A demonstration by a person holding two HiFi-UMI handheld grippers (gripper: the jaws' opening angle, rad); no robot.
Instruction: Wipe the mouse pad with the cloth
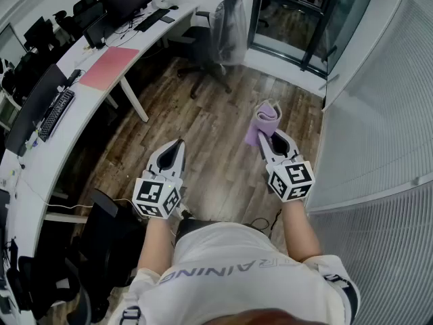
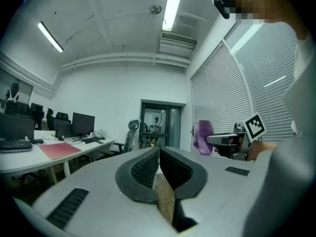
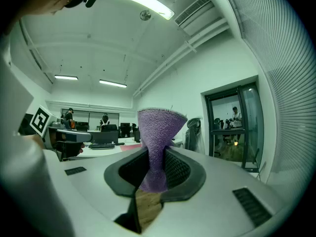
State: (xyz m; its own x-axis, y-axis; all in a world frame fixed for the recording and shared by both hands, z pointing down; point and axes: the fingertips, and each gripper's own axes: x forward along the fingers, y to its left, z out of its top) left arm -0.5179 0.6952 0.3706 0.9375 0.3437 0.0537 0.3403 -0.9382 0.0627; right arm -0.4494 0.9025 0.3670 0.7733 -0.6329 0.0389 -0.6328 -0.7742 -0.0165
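Right tool (image 3: 155, 158) clamped on cloth (image 3: 157, 127), cloth fanning beyond tips. Left tool (image 2: 159, 153) jaws together, empty. Pad (image 1: 108, 67) on tabletop (image 1: 40, 156), well ahead-left of left tool.

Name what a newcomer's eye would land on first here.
The purple cloth stands out first, pinched upright in the right gripper above the wooden floor. Beside it, the left gripper is shut on nothing. Far off at upper left, the pink mouse pad lies on the long white desk.
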